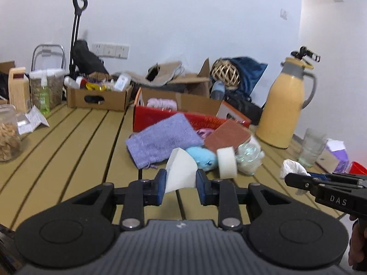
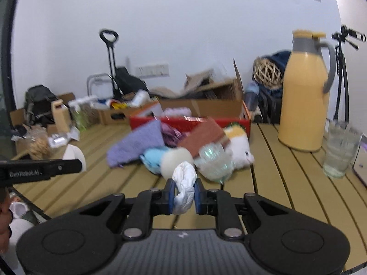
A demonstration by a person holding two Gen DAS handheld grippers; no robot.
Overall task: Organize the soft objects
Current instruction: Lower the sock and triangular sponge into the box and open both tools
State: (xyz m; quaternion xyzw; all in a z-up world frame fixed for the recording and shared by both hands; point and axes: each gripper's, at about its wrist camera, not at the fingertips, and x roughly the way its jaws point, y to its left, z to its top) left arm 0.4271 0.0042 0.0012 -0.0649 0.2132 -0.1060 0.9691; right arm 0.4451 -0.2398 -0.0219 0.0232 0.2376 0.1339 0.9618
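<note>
My left gripper (image 1: 180, 181) is shut on a white wedge-shaped sponge (image 1: 180, 171), held above the slatted table in front of a pile of soft things. My right gripper (image 2: 184, 193) is shut on a crumpled white cloth (image 2: 184, 189); it also shows at the right of the left wrist view (image 1: 293, 168). The pile holds a purple knit cloth (image 1: 161, 138), a light blue plush (image 1: 203, 158), a round white sponge (image 1: 227, 162), a brown scouring pad (image 1: 226, 136), a shiny clear bag (image 2: 214, 160) and a white plush toy (image 2: 238, 145).
A red box (image 1: 160, 115) stands just behind the pile, with cardboard boxes (image 1: 98, 97) further back. A yellow thermos jug (image 1: 285, 105) and a glass (image 1: 312, 147) stand at the right. Jars (image 1: 8, 135) and bottles stand at the left.
</note>
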